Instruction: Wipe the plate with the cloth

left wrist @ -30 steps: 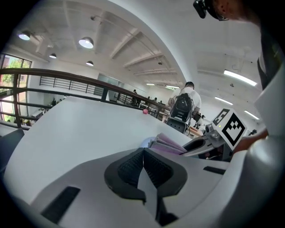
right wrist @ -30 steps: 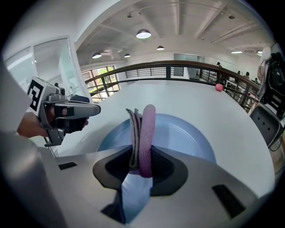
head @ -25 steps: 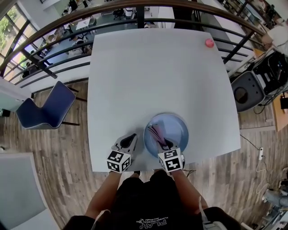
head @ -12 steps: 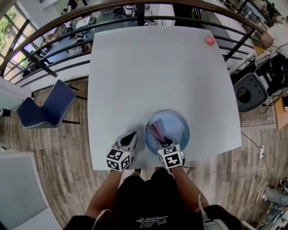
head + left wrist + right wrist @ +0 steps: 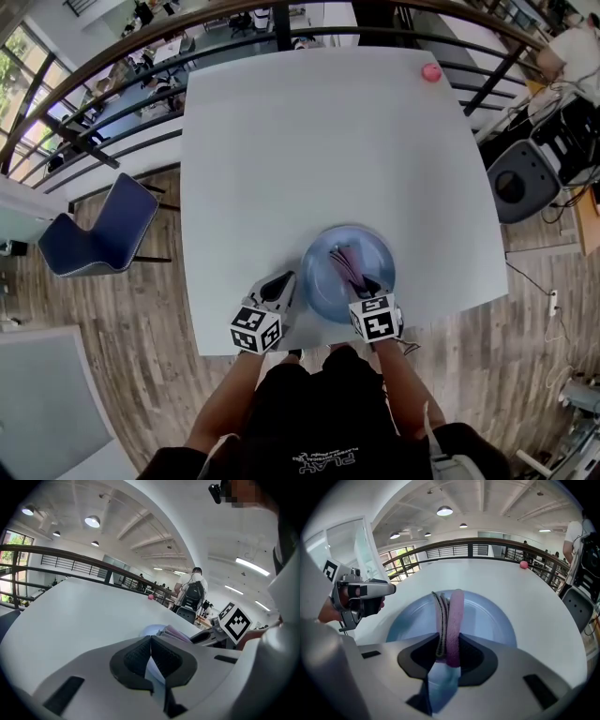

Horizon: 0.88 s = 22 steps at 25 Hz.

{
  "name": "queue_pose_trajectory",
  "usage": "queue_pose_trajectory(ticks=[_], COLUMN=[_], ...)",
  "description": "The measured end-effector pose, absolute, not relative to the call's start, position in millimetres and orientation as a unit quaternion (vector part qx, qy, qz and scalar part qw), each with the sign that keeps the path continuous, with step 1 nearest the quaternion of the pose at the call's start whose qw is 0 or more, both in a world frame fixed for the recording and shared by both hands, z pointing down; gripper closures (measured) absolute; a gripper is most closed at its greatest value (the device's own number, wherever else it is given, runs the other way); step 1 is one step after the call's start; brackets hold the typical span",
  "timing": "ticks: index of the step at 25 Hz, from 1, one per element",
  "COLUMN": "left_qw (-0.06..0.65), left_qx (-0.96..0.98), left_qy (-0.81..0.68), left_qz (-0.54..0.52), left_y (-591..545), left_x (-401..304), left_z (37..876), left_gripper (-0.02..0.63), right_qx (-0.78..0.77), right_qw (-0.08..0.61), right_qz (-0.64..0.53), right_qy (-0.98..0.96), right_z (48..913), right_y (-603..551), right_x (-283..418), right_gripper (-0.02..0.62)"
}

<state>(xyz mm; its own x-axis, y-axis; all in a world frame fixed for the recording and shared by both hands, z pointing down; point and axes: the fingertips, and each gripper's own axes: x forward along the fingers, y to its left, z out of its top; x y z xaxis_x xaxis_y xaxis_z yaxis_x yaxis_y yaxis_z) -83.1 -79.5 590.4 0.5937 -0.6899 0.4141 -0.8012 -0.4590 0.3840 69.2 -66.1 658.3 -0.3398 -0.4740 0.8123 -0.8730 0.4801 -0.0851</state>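
A light blue plate (image 5: 323, 281) sits near the front edge of the white table (image 5: 309, 150). My right gripper (image 5: 364, 281) is over the plate, shut on a folded pink-purple cloth (image 5: 348, 262). In the right gripper view the cloth (image 5: 454, 616) stands pinched between the pads, its free end lying across the plate (image 5: 492, 616). My left gripper (image 5: 285, 283) is at the plate's left rim. In the left gripper view (image 5: 150, 641) its pads are shut on a sliver of that blue rim (image 5: 153, 670).
A small pink ball (image 5: 431, 72) lies at the table's far right corner. A railing (image 5: 112, 122) runs behind the table. A blue chair (image 5: 94, 234) stands at the left and a black chair (image 5: 516, 183) at the right. A person's legs are at the front edge.
My right gripper has carried the cloth a little to the right and further across the plate. The left gripper has stayed at the plate's left rim.
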Motion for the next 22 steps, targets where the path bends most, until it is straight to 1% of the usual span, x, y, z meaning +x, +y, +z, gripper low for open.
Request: queue_pose_trajectory(ticks=[8,16,22], left_qw=[0.263,0.260,0.245], left_qx=[0.861,0.864,0.865], left_qy=[-0.424,-0.416,-0.420], left_qz=[0.100,0.116,0.120], left_y=[-85.1,-84.0,-81.6], left_x=[-62.5,-42.4,-46.6], left_z=[580.9,592.2,588.8], left_gripper=[0.592,0.592,0.592], right_qx=[0.468,0.506,0.518], right_qw=[0.382,0.383,0.374], right_qz=[0.249,0.234,0.230], right_qy=[-0.757,-0.737,-0.735], right_z=[653.1,659.5,658.2], right_y=[-75.1,-86.9,-89.3], right_x=[98.8,139.9,143.5], right_gripper=[0.483,0.483,0.483])
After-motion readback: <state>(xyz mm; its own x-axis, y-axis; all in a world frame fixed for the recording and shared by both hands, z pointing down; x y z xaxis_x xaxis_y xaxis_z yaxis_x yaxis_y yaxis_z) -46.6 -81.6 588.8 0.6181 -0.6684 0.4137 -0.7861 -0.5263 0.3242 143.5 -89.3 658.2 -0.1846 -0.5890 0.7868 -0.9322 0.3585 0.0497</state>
